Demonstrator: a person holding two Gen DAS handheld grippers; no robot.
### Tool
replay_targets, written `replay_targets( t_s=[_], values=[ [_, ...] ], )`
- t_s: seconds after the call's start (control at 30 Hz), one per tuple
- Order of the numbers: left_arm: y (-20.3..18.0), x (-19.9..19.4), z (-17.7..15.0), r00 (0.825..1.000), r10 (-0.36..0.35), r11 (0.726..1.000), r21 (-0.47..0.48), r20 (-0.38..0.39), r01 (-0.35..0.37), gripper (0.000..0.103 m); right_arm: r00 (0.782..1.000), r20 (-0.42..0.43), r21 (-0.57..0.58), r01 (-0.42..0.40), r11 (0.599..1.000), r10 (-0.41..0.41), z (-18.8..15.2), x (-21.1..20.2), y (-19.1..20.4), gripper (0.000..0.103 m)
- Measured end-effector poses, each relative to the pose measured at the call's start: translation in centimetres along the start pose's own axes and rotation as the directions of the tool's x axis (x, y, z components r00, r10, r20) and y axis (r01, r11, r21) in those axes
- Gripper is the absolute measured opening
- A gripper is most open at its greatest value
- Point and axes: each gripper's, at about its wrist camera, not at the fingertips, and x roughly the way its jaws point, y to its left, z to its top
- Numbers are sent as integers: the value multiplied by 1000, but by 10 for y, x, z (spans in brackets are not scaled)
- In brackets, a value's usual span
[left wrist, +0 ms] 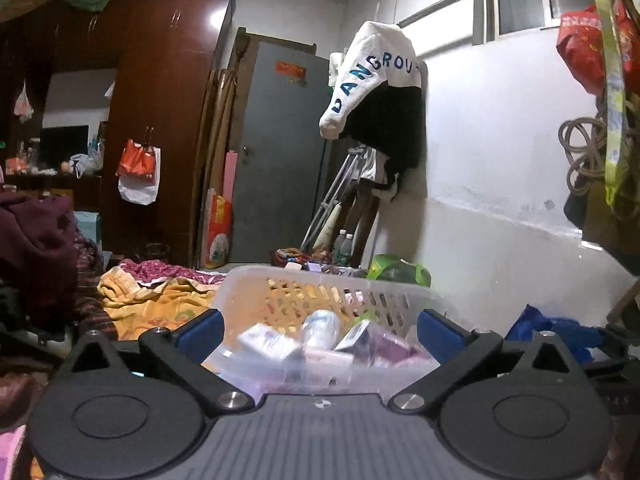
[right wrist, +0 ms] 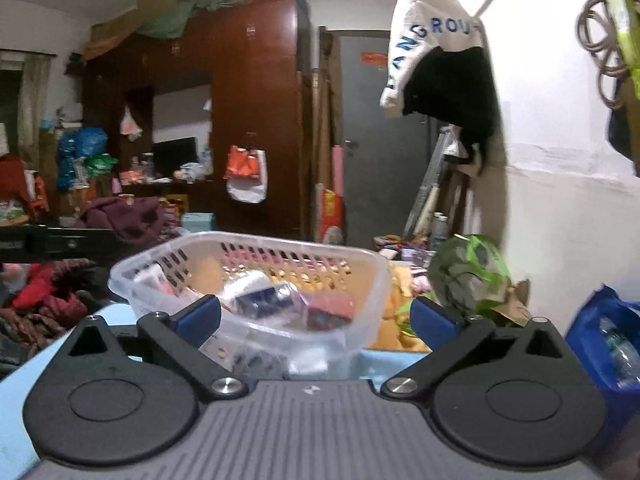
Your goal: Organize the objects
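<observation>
A clear plastic basket (left wrist: 360, 294) with a slotted wall stands right in front of both grippers; it also shows in the right wrist view (right wrist: 372, 280). It holds several small boxes (left wrist: 268, 344) and a small bottle (left wrist: 322, 322); a dark box (right wrist: 260, 300) and a red box (right wrist: 332, 308) show in the right wrist view. My left gripper (left wrist: 320, 332) is open, its blue pads on either side of the basket's near end. My right gripper (right wrist: 316, 320) is open and empty, just before the basket's near wall.
The basket rests on a light blue surface (right wrist: 24, 364). Rumpled orange bedding (left wrist: 160, 300) lies to the left, a green bag (right wrist: 472, 272) and a blue bag (right wrist: 600, 336) to the right. A wardrobe (left wrist: 160, 120), grey door (left wrist: 280, 152) and hanging clothes (left wrist: 380, 92) stand behind.
</observation>
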Motion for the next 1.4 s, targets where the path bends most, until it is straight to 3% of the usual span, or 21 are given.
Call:
replay_targets(
  t_s=[0.1,0.27,0.47,0.9,1.4],
  values=[
    [2,-8,-3,999,27,1000,15,-23,-26,103,999,40,8,-31,999,31,-8,-10,1,103],
    [10,-18,-9,1000,-9,1000,6,-25,9,103,1000,23,26,14,1000,-15,-11,-16,5,103],
    [7,-23,-21,999,-11,999,34,-34,13,103,1000,2,14,-4,1000,4,-23,-17,14,103],
    [-11,-12,-43,997,24,998,63,-70,-19,103,1000,-21,23,-6,1000,6,-32,-12,11,103],
    [-23,-18,-47,997,40,996,81,-58,-36,103,1000,-18,-15,-7,1000,6,-36,-14,16,103]
  ],
)
